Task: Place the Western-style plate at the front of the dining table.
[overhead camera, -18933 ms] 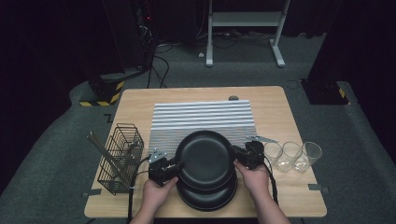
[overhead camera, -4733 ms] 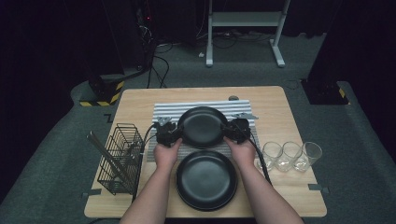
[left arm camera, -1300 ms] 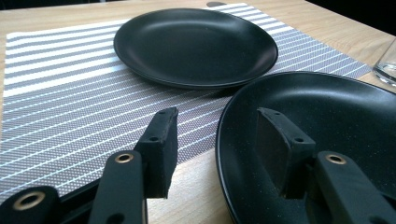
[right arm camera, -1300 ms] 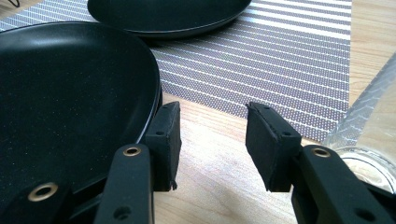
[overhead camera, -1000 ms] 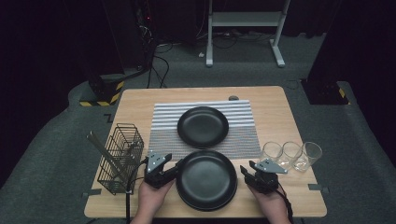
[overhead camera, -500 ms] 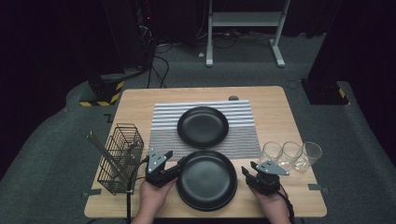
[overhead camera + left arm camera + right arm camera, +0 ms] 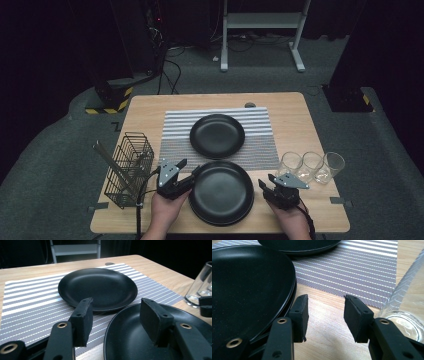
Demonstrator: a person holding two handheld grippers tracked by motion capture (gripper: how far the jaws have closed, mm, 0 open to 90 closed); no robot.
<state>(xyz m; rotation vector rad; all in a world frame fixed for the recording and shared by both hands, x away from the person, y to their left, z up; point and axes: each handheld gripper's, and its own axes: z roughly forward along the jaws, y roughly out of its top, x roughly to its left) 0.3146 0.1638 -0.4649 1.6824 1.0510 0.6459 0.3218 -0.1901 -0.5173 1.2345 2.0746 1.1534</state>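
Table: light wood, carries all items.

Striped mat: grey-and-white, toward the far edge at centre.

Stack of black plates: at the near edge, centre, its far rim just overlapping the mat's near border.

Single black plate: lies on the mat, just beyond the stack.

Wire basket: near the left edge.

Three glasses: in a row near the right edge.

Left gripper: jaws apart, straddling the stack's left rim, pads not pressing; they have just been opening.

Right gripper: jaws apart on bare wood, just right of the stack, holding nothing.
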